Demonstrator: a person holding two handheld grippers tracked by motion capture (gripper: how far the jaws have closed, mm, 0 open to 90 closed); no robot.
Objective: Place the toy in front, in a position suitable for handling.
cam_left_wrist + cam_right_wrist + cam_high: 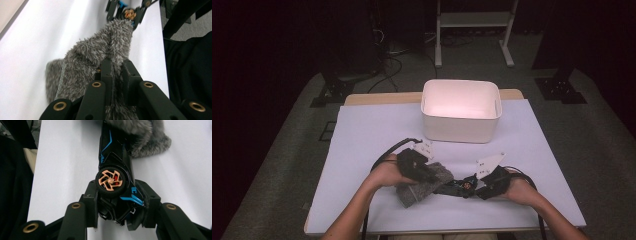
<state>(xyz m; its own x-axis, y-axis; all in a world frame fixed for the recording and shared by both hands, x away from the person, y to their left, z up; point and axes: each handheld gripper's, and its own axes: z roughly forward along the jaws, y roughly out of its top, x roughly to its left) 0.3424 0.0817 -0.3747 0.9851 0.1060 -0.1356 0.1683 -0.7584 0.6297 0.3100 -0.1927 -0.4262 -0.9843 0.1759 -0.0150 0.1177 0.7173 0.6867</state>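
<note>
Toy car half-wiped, both grippers clamped

The left gripper (pixel 116 72) has its jaws pinched together on a fold of the grey fuzzy cloth (pixel 100 52), which runs forward from the fingertips and drapes over one end of the black toy car (pixel 115 162). The right gripper (pixel 120 202) is clamped across the car's other end, a copper-spoked wheel (pixel 110 181) sitting just ahead of its fingers. Judging by this, the car seems to be mid-wipe or mid-wrap: cloth covers one end, while the end between the right fingers is bare. The white bin (pixel 460 111) beyond both grippers holds nothing visible. Blue markings on the car's side are too small to read.
</note>
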